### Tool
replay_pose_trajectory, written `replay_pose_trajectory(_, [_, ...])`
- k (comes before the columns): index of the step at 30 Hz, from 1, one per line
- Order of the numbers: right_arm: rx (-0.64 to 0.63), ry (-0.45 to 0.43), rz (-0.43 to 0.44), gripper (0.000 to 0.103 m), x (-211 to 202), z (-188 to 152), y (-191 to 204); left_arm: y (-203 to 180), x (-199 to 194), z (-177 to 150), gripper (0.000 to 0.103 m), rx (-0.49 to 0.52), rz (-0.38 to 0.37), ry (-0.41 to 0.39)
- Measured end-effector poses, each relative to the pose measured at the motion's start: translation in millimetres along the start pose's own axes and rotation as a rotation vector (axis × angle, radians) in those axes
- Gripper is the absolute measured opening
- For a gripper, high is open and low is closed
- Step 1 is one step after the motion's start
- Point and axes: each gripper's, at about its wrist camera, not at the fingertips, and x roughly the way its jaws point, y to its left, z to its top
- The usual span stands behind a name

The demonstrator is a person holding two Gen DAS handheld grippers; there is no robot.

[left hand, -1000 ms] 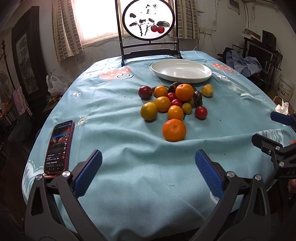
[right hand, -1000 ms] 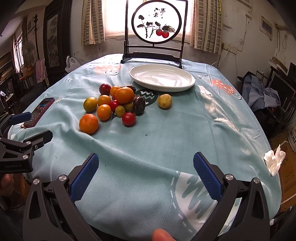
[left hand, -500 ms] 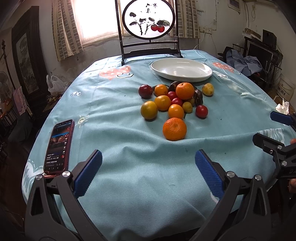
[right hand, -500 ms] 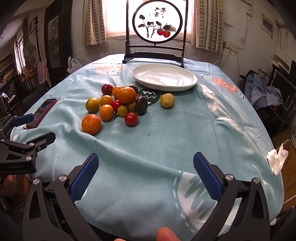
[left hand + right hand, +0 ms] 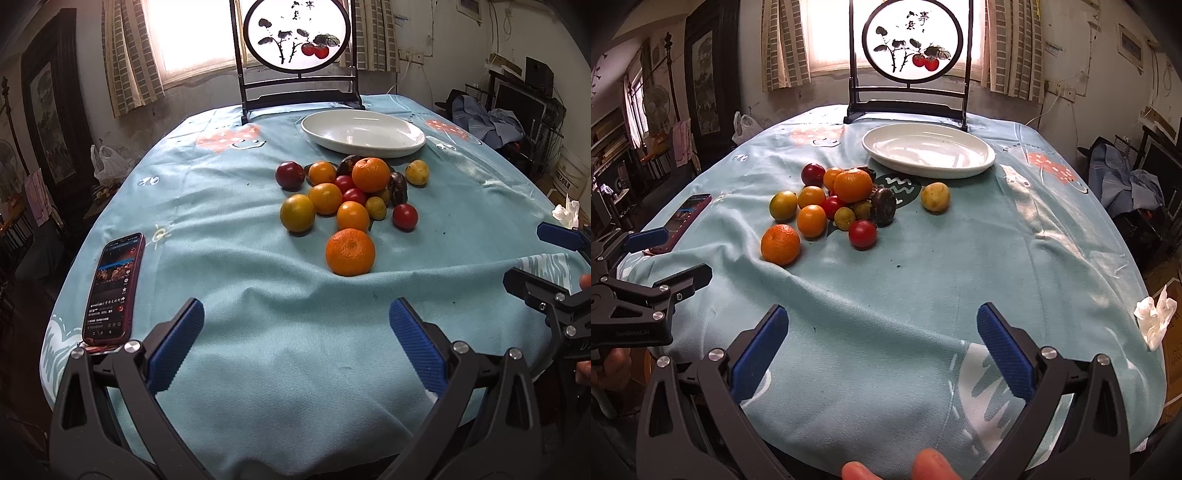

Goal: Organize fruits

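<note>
A pile of several fruits [image 5: 351,192] lies mid-table on the blue cloth: oranges, red tomatoes, dark fruits and small yellow ones. One large orange [image 5: 349,252] sits nearest, apart from the pile; it also shows in the right wrist view [image 5: 780,244]. A yellow fruit [image 5: 935,197] lies alone to the right. An empty white plate [image 5: 364,133] stands behind the pile, also in the right wrist view [image 5: 929,149]. My left gripper [image 5: 295,332] is open and empty near the front edge. My right gripper [image 5: 882,339] is open and empty, to the right of the left one.
A phone [image 5: 113,291] lies at the table's left edge. A round painted screen on a dark stand [image 5: 297,55] stands behind the plate. A crumpled tissue [image 5: 1154,319] lies off the right edge. Furniture and clutter surround the table.
Both grippers have crept slightly forward toward the fruit; the fruits and plate have not moved. Both stay open.
</note>
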Motion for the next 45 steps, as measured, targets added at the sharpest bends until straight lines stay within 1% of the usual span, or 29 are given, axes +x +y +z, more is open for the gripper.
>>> replay_pose_trajectory(15, [-0.001, 0.000, -0.001, 0.102, 2, 0, 0, 0, 5, 0, 0.101, -0.003, -0.001, 0.019])
replay_pose_trajectory(21, [-0.019, -0.008, 0.022, 0.102, 5, -2, 1, 1, 11, 0, 0.101, -0.008, -0.003, 0.033])
replay_pose_trajectory(26, [-0.004, -0.008, 0.057, 0.102, 12, -3, 2, 3, 19, -2, 0.101, -0.011, -0.007, 0.053])
replay_pose_trajectory(30, [0.001, -0.010, 0.060, 0.102, 17, -3, 2, 4, 28, -4, 0.101, -0.015, -0.012, 0.072])
replay_pose_trajectory(35, [0.047, 0.004, 0.097, 0.102, 27, 5, -3, 12, 41, -5, 0.101, -0.032, -0.018, 0.092])
replay_pose_trajectory(37, [0.060, 0.022, 0.107, 0.096, 35, 12, -4, 16, 46, -5, 0.101, -0.046, -0.024, 0.102])
replay_pose_trajectory(38, [0.063, 0.028, 0.113, 0.086, 40, 16, -4, 17, 49, -5, 0.101, -0.053, -0.027, 0.106])
replay_pose_trajectory(39, [0.065, 0.031, 0.119, 0.079, 46, 21, -3, 20, 52, -5, 0.101, -0.059, -0.030, 0.110])
replay_pose_trajectory(40, [0.066, 0.036, 0.122, 0.077, 52, 26, -3, 21, 54, -5, 0.101, -0.063, -0.033, 0.112])
replay_pose_trajectory(42, [0.069, 0.050, 0.126, 0.067, 65, 36, -3, 24, 58, -5, 0.101, -0.067, -0.036, 0.116])
replay_pose_trajectory(45, [0.074, 0.063, 0.141, 0.063, 81, 48, -2, 28, 62, -2, 0.101, -0.073, -0.045, 0.112])
